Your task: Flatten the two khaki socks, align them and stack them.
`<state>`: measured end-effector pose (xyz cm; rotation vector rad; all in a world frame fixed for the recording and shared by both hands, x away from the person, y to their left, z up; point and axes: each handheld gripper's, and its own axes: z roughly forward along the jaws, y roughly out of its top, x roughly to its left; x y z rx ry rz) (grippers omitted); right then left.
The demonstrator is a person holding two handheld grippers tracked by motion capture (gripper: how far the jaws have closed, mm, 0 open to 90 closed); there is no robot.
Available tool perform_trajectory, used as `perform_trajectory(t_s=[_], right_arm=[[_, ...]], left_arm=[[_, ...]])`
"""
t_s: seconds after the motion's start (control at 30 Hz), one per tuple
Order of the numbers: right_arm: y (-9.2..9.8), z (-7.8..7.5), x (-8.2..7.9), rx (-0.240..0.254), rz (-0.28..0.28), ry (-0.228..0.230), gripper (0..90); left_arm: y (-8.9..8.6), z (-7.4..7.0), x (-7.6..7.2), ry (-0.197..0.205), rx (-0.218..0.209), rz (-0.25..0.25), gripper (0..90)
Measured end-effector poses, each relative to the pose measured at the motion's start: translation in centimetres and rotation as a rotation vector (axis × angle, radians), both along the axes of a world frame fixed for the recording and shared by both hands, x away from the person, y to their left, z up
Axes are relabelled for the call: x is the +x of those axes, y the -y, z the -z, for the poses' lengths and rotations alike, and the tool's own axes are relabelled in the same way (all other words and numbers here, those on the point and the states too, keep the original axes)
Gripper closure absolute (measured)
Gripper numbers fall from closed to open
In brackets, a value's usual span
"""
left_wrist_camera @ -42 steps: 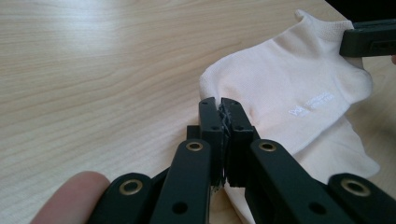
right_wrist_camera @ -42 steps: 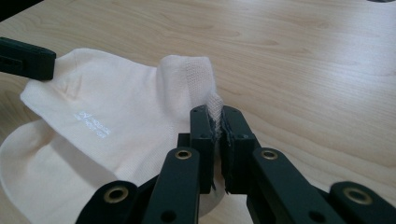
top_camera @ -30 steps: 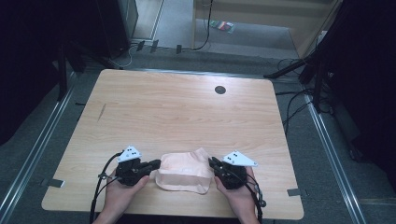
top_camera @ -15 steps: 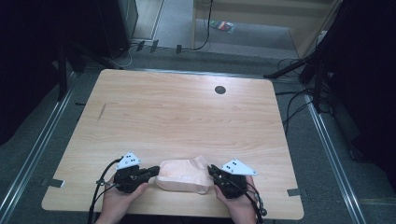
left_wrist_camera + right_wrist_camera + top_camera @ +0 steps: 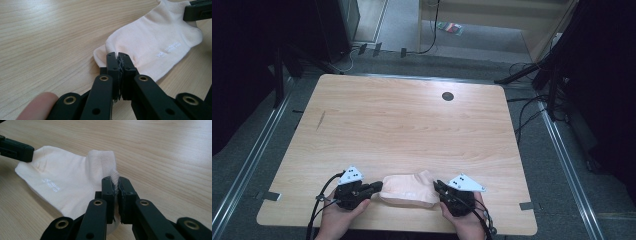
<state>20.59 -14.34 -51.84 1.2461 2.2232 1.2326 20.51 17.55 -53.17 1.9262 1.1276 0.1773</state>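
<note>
A pale cream ankle sock lies flat near the table's front edge, small white lettering on its side. My left gripper is shut on the sock's toe end, fabric pinched between its jaws. My right gripper is shut on the ribbed cuff at the opposite end. Each gripper view shows the other gripper's black jaw resting at the far end of the sock. A hand holds each gripper from below.
The wooden table stretches away in front of the sock, with a round black cable hole near its far edge. A fingertip shows beside the left gripper. Cables and dark stands lie on the floor around the table.
Both grippers and the sock have slid slightly toward the table's front edge. The sock now looks flatter and more stretched between them.
</note>
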Motion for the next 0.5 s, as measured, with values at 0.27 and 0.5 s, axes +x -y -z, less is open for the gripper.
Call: perform_trajectory(t_s=[0.27, 0.5], right_arm=[[-0.4, 0.7, -0.3, -0.023, -0.013, -0.015, 84.9], [-0.9, 1.3, -0.3, -0.055, -0.024, -0.025, 75.0]], left_arm=[[0.2, 0.4, -0.1, -0.008, 0.043, 0.01, 88.8], [0.2, 0.6, -0.2, 0.011, 0.061, -0.019, 75.5]])
